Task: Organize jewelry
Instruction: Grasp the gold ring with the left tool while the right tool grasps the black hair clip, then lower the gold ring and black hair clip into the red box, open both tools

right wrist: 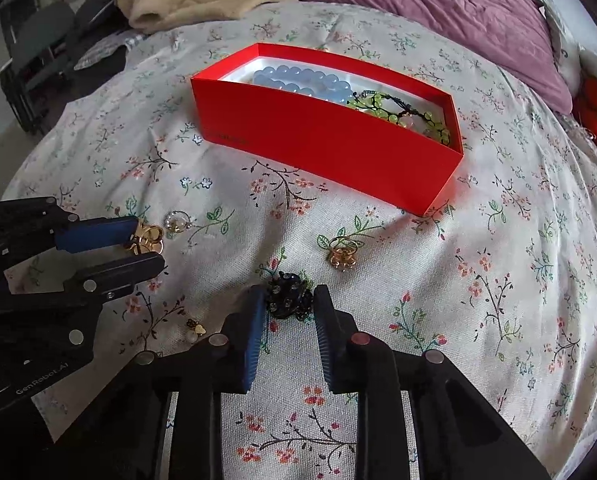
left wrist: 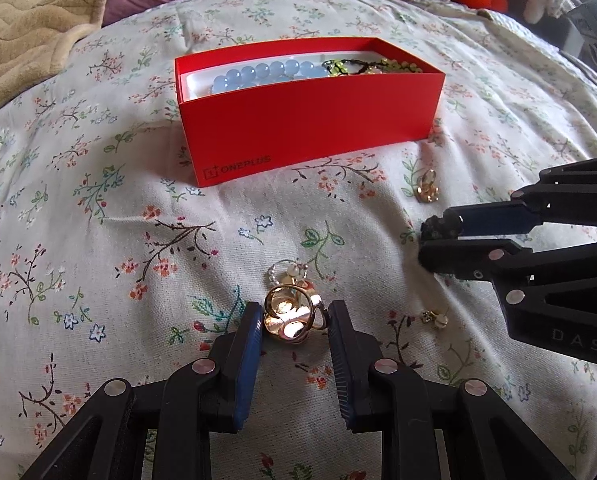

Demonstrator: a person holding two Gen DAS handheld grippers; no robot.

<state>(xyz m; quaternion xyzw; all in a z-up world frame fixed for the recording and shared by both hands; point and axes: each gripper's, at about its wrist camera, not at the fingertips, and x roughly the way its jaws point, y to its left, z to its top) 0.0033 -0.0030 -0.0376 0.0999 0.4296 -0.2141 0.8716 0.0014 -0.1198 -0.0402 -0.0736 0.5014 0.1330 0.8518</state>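
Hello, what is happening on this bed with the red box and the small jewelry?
A person holding a gripper in each hand is sorting jewelry into the red box, which stands open on the floral bedspread. The box already holds a blue bead bracelet and a green bead bracelet. The left gripper brackets a gold ring; the right gripper brackets a black jeweled piece. Whether either grip is firm is unclear. Another gold ring, a pearl ring and a small earring lie loose on the bedspread.
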